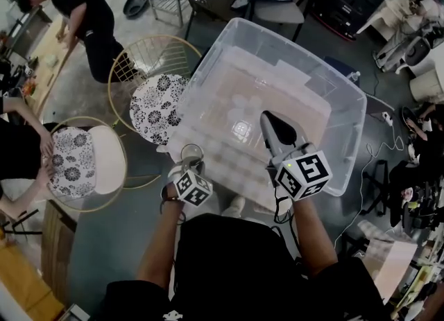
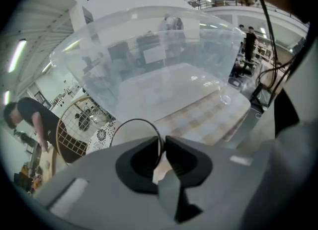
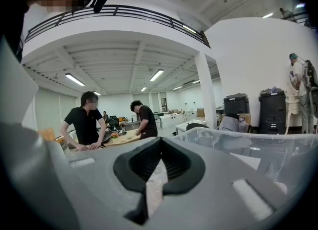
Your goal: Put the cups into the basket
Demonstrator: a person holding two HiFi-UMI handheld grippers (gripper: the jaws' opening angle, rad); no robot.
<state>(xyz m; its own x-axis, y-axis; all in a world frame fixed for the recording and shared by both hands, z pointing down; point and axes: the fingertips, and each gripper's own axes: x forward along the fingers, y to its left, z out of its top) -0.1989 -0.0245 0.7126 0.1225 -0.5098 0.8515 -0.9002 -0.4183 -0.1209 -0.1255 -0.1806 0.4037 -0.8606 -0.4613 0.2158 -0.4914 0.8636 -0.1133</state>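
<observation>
Left gripper (image 1: 195, 166): closed on the wall of a clear cup (image 1: 191, 152) – in the left gripper view the gripper (image 2: 162, 142) has one pad inside the rim of the cup (image 2: 133, 127) and the other outside, and the thin wall is pinched between them.
Cup: in the air, mouth up toward the head camera, just beside the near left corner of the basket (image 1: 300, 59) and outside its wall.
Right gripper (image 1: 267, 117): jaws together and nothing between them; the right gripper view shows the gripper (image 3: 159, 149) with only a narrow slit between the pads.
Right gripper, place: over the near part of the basket, pointing across it, well apart from the cup.
Basket: a big clear box with a rim, open at the top. It fills most of the left gripper view (image 2: 149, 40); in the right gripper view only its rim and wall (image 3: 248, 144) show at the right.
Inside the basket: a small bright spot on the pale bottom – I cannot tell if it is a cup.
Desk (image 2: 198, 122): a pale checked top under the basket, in front of its near wall.
Left of the basket: a wire chair (image 1: 156, 101) with a flowered cushion, and a second chair (image 1: 83, 160) nearer the picture edge.
People: one person (image 1: 83, 14) bends over a table far left; two more persons (image 3: 84, 119) stand at a far table.
</observation>
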